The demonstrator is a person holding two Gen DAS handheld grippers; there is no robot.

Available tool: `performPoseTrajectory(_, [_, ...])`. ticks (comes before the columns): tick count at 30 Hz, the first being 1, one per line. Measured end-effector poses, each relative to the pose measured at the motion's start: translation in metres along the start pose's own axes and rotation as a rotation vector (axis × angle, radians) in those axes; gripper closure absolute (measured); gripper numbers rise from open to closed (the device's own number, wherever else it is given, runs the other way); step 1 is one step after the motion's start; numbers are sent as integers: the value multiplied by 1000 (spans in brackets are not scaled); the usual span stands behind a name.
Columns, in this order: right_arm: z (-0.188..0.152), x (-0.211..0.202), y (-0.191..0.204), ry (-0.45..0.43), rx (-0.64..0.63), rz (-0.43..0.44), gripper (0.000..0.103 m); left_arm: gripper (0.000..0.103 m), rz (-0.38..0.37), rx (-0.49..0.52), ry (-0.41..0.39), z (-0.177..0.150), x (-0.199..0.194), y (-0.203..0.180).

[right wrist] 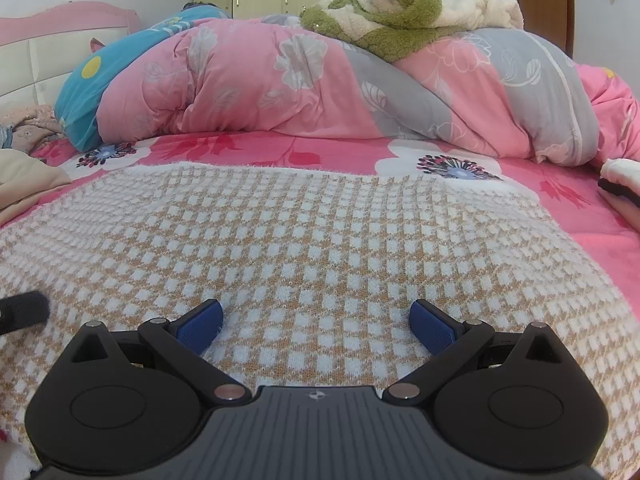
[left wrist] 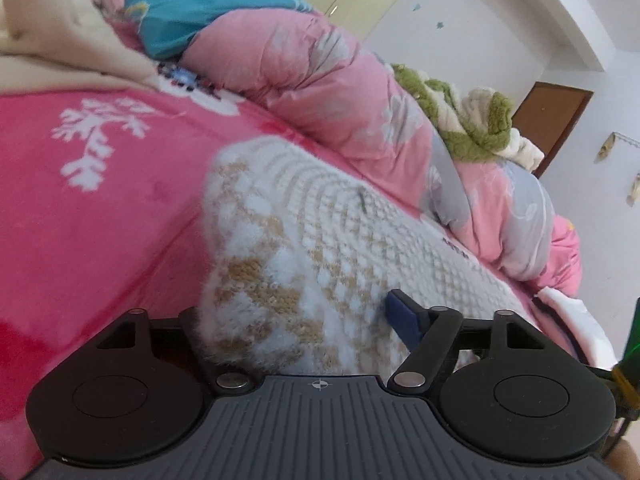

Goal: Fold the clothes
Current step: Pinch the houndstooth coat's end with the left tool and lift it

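Note:
A fuzzy white and tan checked sweater [right wrist: 320,232] lies spread flat on the pink floral bedsheet [right wrist: 304,152]. My right gripper [right wrist: 316,326] hovers low over its near part, open, both blue pads [right wrist: 200,326] apart with only flat knit beneath them. In the left wrist view one end of the sweater [left wrist: 320,240] bulges up between the jaws of my left gripper [left wrist: 296,320]. This gripper stands wide open; its right blue pad [left wrist: 404,320] shows and the left one is hidden behind the knit. A dark blurred part [right wrist: 24,312] sits at the sweater's left edge.
A bunched pink and grey floral duvet [right wrist: 280,80] fills the far side of the bed, with a green and cream fleece [right wrist: 400,12] on top. A blue pillow [right wrist: 92,80] and beige cloth [right wrist: 24,184] lie at the left. A white item [right wrist: 620,176] lies at the right.

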State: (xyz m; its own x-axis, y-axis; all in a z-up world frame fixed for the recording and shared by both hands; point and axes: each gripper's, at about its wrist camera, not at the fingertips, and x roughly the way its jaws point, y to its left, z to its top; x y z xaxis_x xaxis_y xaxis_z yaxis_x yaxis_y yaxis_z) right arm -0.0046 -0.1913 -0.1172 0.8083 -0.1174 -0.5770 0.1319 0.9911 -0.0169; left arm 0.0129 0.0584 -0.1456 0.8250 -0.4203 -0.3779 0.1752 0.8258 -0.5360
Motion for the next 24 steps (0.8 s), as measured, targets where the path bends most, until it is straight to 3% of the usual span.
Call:
performPoseTrajectory(4, [-1,0,0,-6,2,0,1,31,13,25,-38,-1,4,-4])
performPoseTrajectory(7, [-1,0,0,-10,3,1,1,48,23,59,-55,2,4,-11])
performPoseTrajectory(9, [-2,0,-1,-14,3,2,0,65,29,102,-67,5,3,-18])
performPoseTrajectory(11, [-3,-1,-1,-19,3,3,0,71,31,142,-80,9,1,-27])
performPoseTrajectory(17, [-4,-3,-1,-30,7,5,0,76,-21,281,-150,22,-8,-59])
performPoseTrajectory(24, [3,-15,-4,-34,-6,12,3,76,-6,308,-131,24,-9,-65])
